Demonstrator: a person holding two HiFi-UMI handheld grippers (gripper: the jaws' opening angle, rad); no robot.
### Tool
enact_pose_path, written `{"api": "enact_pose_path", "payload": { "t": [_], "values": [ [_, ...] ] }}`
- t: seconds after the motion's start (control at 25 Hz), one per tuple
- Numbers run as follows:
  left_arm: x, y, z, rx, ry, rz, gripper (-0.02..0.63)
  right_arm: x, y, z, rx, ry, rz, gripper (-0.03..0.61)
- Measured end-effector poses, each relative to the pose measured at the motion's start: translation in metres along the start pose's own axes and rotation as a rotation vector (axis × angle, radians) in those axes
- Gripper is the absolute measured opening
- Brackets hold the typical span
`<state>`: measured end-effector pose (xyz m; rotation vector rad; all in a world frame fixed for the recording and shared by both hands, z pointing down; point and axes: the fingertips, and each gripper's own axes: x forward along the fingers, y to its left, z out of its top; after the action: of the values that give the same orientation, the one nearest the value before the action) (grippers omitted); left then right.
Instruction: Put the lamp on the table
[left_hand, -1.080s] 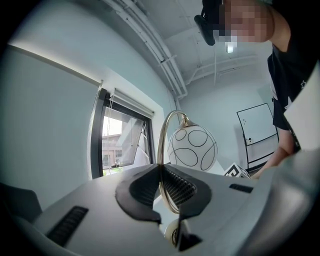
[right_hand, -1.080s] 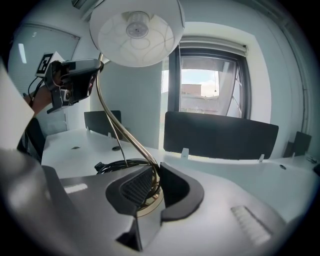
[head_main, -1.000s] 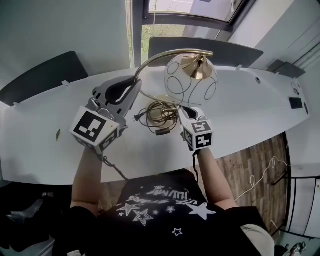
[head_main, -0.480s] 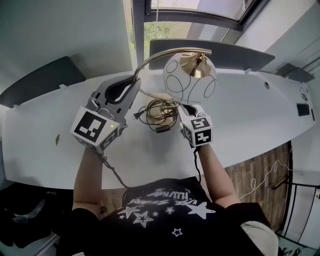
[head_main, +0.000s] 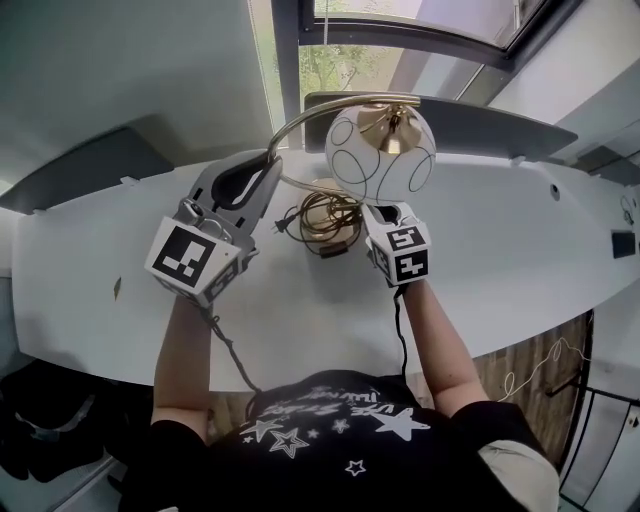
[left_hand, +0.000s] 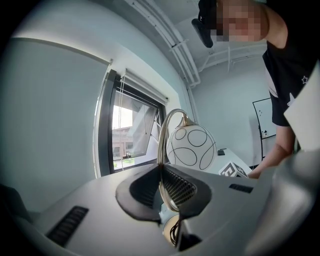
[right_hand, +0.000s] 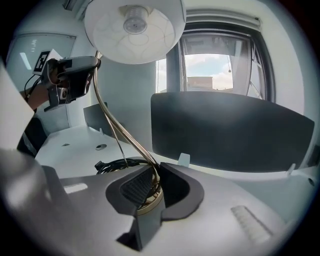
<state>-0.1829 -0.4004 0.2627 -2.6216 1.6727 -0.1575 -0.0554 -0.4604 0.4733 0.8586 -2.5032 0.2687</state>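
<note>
Since a second ago you have carried the lamp (head_main: 380, 150) slightly farther in over the white table (head_main: 520, 240), with both grips unchanged. Your left gripper (left_hand: 167, 200) is clamped on the curved brass arm (left_hand: 161, 145). Your right gripper (right_hand: 150, 187) is narrowly closed on the brass base (right_hand: 150, 204), under the globe shade (right_hand: 134, 27). Whether the base touches the tabletop is unclear. The coiled cord (head_main: 320, 212) lies beside it.

Left claw (head_main: 262, 176) clamped, right claw (head_main: 380, 214) clamped, both forearms (head_main: 185, 345) extended forward
</note>
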Motion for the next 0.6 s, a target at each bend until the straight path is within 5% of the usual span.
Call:
{"api": "enact_pose_path", "payload": {
  "t": [0.6],
  "values": [
    [0.03,0.037,-0.028,-0.002,0.06,0.039,0.032,0.058,-0.022,0.004,0.023,0.008,0.005,0.041]
  ]
}}
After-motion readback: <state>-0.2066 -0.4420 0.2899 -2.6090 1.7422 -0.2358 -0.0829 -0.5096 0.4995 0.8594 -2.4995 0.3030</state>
